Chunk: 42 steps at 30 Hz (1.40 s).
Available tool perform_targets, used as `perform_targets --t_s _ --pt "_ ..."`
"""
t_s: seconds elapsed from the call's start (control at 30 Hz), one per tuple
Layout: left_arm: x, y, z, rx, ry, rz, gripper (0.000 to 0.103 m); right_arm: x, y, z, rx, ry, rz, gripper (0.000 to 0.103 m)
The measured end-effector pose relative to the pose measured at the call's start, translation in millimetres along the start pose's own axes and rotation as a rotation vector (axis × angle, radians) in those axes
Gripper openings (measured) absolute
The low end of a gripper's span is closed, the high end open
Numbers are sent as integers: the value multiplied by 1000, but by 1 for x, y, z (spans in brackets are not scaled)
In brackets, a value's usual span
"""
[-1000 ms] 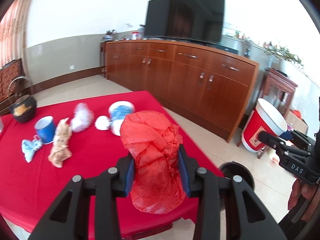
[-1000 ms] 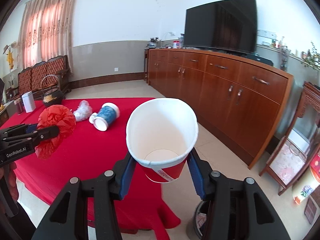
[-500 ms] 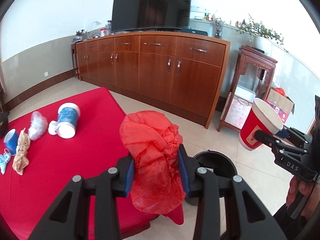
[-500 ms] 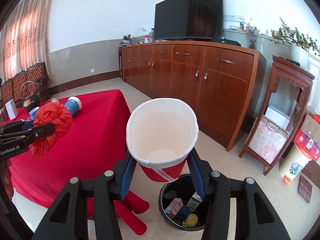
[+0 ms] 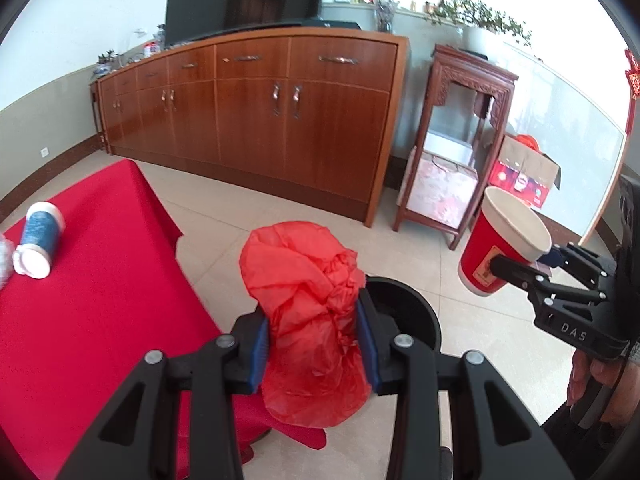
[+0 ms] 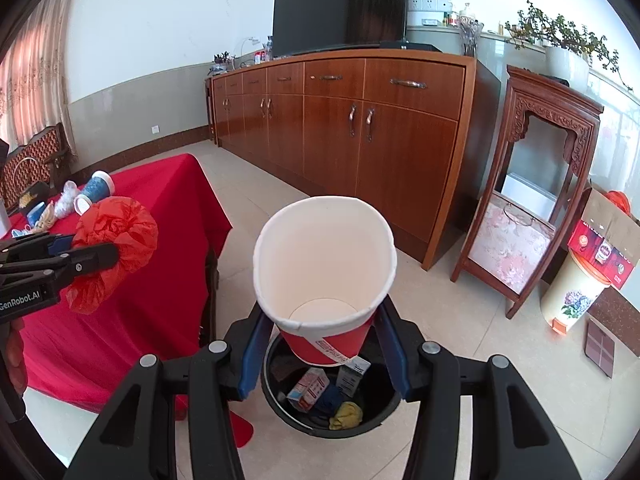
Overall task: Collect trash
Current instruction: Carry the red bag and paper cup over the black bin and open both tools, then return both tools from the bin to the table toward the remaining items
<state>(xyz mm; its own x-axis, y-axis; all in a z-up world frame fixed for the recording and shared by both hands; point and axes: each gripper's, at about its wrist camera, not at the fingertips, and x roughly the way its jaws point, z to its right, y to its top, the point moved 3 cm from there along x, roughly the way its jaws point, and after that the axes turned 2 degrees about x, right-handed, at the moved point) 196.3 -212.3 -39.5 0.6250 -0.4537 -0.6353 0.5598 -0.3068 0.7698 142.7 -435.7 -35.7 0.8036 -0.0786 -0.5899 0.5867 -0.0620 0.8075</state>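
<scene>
My left gripper is shut on a crumpled red plastic bag, held past the table's corner beside the black trash bin. The right gripper is shut on a red paper cup with a white inside, directly above the trash bin, which holds cartons and a yellow scrap. Each gripper shows in the other view: the left gripper with the bag at left, the right gripper with the cup at right.
The red-clothed table at left carries a blue cup lying on its side and several other scraps. A long wooden sideboard, a carved stand and a flowered pedal bin line the wall. A hand grips the right tool.
Both grippers have swung right, away from the table top, and lower. The black bin has come into view under the cup and beside the bag. Both grips are unchanged.
</scene>
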Motion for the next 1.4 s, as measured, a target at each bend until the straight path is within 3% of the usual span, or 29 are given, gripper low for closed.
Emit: perform_targets --t_s 0.27,0.6,0.87,0.9,0.93,0.97,1.0,1.03,1.1,1.27,1.33,1.4 --pt "44 -11 24 19 -61 -65 40 30 -28 20 -87 11 -68 53" --pt "102 -29 38 23 -93 -164 40 96 -64 41 -149 57 -206 53" --pt "159 -48 53 29 -142 -272 42 158 -92 48 -223 149 -346 55" --pt "168 -51 56 34 -151 -286 52 167 -96 50 -225 156 -362 56" --pt "176 -53 57 41 -142 -304 73 174 -100 51 -227 168 -382 59" --pt "185 -58 56 44 -111 -336 78 184 -105 52 -237 172 -410 63" --pt "191 -62 54 43 -82 -356 78 195 -111 55 -253 153 -435 80" --pt "192 -63 51 40 -73 -365 78 203 -115 60 -252 121 -447 88" --pt "189 -66 46 32 -47 -355 82 213 -119 76 -185 107 -485 88" --pt "180 -68 42 38 8 -334 84 211 -113 93 -111 86 -476 92" --pt "179 -66 42 40 19 -334 93 211 -114 94 -93 84 -487 97" --pt "175 -66 42 45 28 -323 96 209 -114 92 -95 76 -484 98"
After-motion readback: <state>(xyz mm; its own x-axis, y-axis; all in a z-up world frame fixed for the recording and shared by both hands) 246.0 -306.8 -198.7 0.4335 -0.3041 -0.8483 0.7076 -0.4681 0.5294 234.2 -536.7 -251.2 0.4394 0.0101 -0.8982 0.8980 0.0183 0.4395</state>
